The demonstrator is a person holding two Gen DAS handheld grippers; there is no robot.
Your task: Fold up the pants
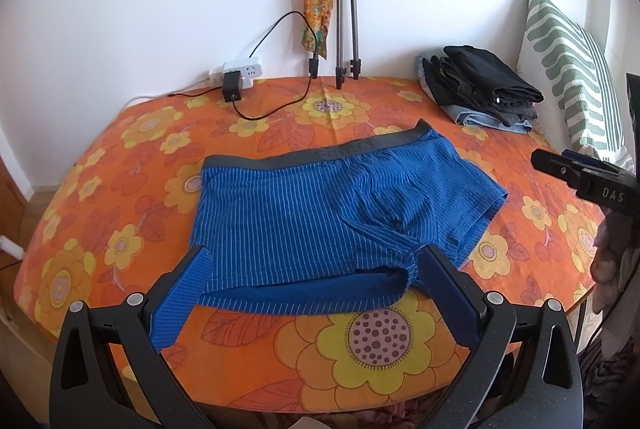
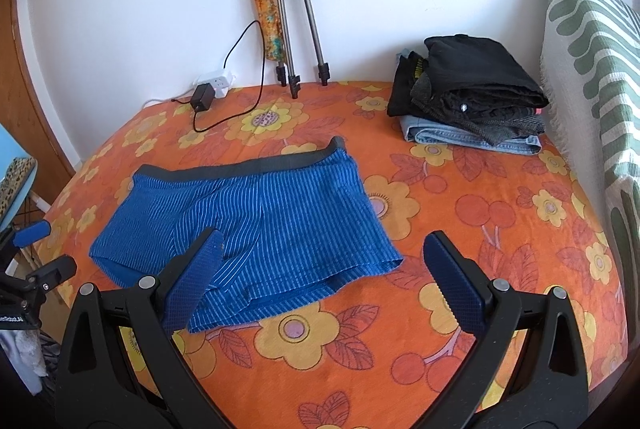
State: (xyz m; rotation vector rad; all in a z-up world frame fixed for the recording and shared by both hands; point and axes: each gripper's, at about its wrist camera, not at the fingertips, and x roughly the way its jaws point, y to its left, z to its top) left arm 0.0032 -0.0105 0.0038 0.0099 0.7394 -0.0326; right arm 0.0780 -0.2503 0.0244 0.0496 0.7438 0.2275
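Left wrist view: the shorts [image 1: 328,205] lie spread flat on the orange flowered bed [image 1: 384,345], grey waistband toward the wall, leg openings toward the camera. The left gripper [image 1: 316,261] hangs just over the near hem with its jaws wide apart, one blue pad at the left leg corner, the other by the crotch seam (whether either pad touches the cloth cannot be told). The right gripper [image 1: 552,159] shows at the right edge, off to the side of the shorts.

Right wrist view: the shorts [image 2: 256,221] sit left of centre on the bed [image 2: 480,213]. The right gripper [image 2: 324,253] has its jaws spread wide; its left pad overlaps the cloth near the hem, its right pad is over bare sheet beside the right leg edge. The left gripper [image 2: 44,249] pokes in at the far left.

Behind, a clothes pile [image 2: 472,89] rests near a striped pillow [image 2: 592,49]; a tripod [image 2: 296,5] and a power strip [image 2: 216,83] stand by the wall.
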